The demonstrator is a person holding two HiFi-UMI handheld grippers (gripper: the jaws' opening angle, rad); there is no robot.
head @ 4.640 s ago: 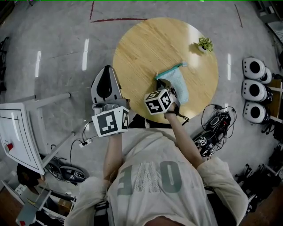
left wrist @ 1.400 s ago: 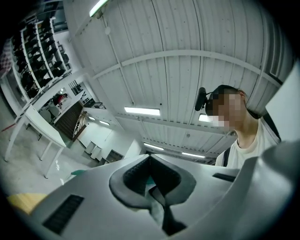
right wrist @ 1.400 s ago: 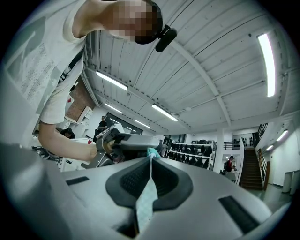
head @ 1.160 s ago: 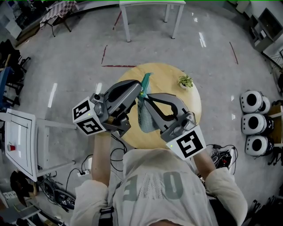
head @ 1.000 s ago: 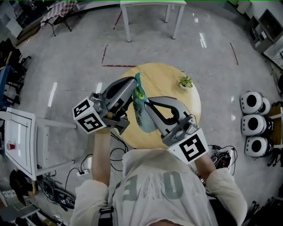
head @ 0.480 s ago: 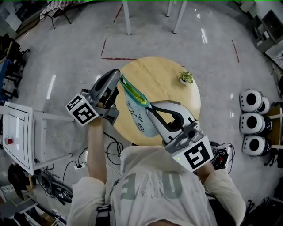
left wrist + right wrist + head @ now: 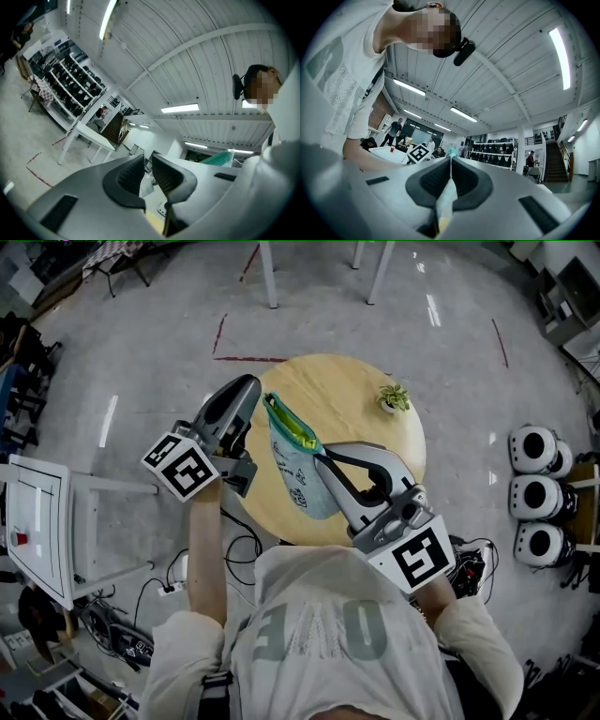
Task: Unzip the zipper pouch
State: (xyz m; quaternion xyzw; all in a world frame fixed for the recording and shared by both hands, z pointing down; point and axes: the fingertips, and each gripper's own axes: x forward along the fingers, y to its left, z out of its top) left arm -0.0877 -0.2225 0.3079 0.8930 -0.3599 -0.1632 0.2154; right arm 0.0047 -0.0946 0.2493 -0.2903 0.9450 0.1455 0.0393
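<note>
— Tools first: your right tool stays clamped on the pouch above the worktop. Your left tool, jaws together, sits at its top corner.
— And the zipper?
— You've drawn it leftward, and green lining now shows. Unzipping looks nearly done.

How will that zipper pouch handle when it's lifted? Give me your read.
Probably floppy: the pouch droops and folds from the right gripper, which pinches one thin edge. Likely light for its size, since a small pinch seems enough to carry it. Its mouth gapes, showing green lining, so expect it to twist rather than hold shape.
</note>
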